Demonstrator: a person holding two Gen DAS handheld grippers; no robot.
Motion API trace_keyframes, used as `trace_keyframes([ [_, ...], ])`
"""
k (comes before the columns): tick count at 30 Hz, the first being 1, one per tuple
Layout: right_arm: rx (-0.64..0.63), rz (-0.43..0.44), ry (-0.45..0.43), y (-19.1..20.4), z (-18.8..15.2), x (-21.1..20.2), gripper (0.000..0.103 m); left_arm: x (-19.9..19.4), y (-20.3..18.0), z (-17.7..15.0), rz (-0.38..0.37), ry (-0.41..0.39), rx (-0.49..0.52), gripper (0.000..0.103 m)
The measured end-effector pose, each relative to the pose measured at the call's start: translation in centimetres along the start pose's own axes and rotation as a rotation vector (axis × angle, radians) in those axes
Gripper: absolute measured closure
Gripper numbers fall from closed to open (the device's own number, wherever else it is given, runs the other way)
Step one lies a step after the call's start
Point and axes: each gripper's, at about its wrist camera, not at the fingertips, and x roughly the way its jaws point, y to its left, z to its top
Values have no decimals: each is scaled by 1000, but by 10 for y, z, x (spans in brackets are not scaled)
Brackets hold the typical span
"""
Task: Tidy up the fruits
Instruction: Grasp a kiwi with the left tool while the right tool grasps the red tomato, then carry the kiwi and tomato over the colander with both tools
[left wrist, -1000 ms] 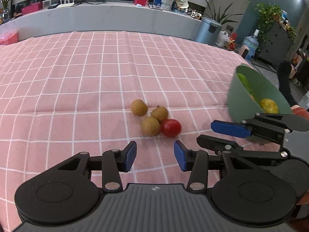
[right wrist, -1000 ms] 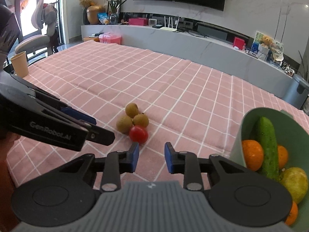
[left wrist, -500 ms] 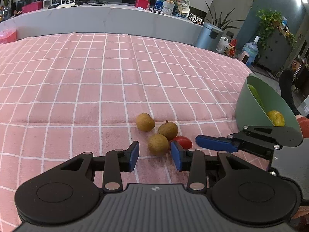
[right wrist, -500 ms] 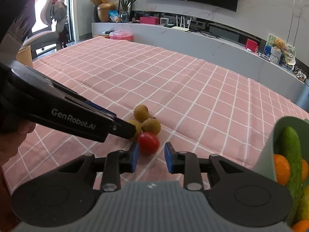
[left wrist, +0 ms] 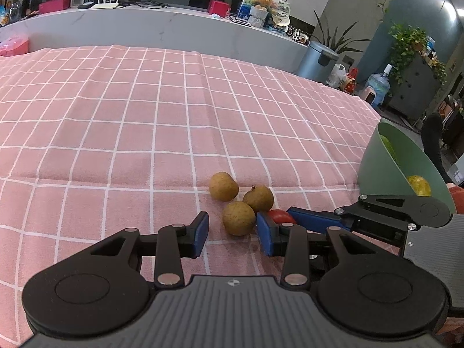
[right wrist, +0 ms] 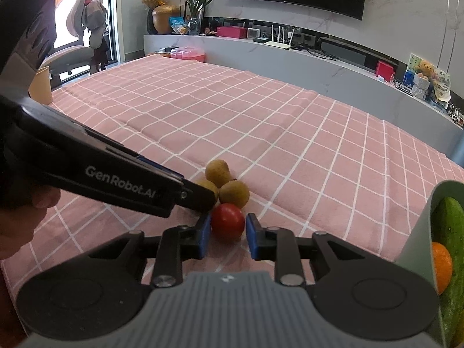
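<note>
On the pink checked cloth | my left gripper spread around nearest brown fruit | my right gripper parted, flanking red tomato, not yet clamped.

- Left wrist view: sits low behind my left gripper, close over the pink checked cloth, facing the grey counter at frame top.
- Right wrist view: low behind my right gripper, equally close.
- Both share the red tomato, brown fruits, green bowl.
</note>
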Motion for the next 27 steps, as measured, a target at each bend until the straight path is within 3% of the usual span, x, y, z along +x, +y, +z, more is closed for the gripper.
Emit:
trace_keyframes([
  [10, 32, -45, 23, -8, -3, -6, 81, 6, -11, -2, 17, -13, 53, 59],
  [17, 21, -48, 16, -7, -4, -1, 78, 6, -13, -3, 23, -22, 80, 75],
  [27, 72, -42, 26, -14, -5, -2, 81, 0, -17, -5, 19, -32, 89, 75],
])
